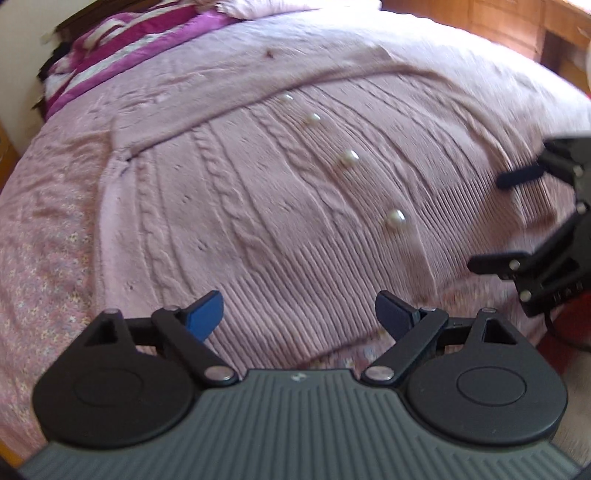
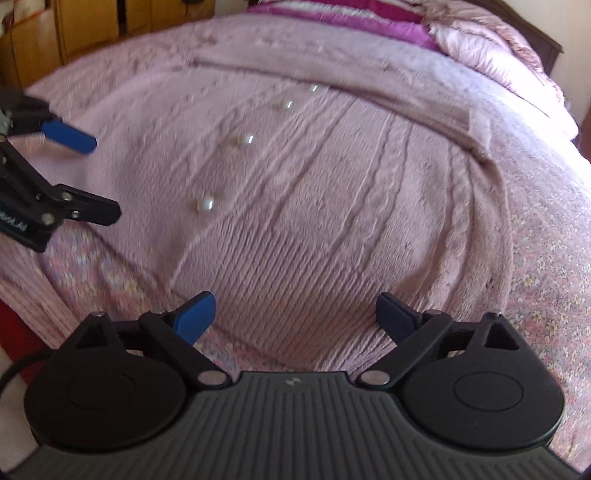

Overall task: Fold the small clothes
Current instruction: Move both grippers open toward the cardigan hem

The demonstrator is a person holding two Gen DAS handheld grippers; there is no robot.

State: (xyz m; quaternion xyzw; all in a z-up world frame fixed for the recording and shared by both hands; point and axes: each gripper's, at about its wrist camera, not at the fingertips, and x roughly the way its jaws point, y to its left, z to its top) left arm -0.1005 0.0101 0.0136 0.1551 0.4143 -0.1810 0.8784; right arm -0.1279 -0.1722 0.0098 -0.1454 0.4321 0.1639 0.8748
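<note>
While both tools hang over the near hem of the cardigan [image 1: 258, 206], neither grips anything. Left tool [image 1: 299, 314]: jaws spread wide, blue pads apart, only ribbed knit showing between them. Right tool [image 2: 295, 314]: same, jaws wide, nothing clamped. Each tool also shows side-on at the edge of the other's view, tilted down toward the fabric; whether any fingertip touches the knit, cannot tell.

Cardigan is pale pink, cable-knit, lying flat and face up on the bed [image 1: 44, 266], hem nearest, ribbed band at the bottom edge. Floral pink bedspread shows just under the hem and along both sides. Four pearl buttons [image 1: 395, 218] run up the middle, away from the tools. A sleeve [image 1: 207, 107] lies folded across the upper chest.

Beyond that, a magenta-and-white striped blanket [image 1: 110, 51] at the head of the bed, with a pale pink pillow [image 2: 491, 40] beside it. Wooden furniture [image 2: 85, 18] stands past the bed's edge.
</note>
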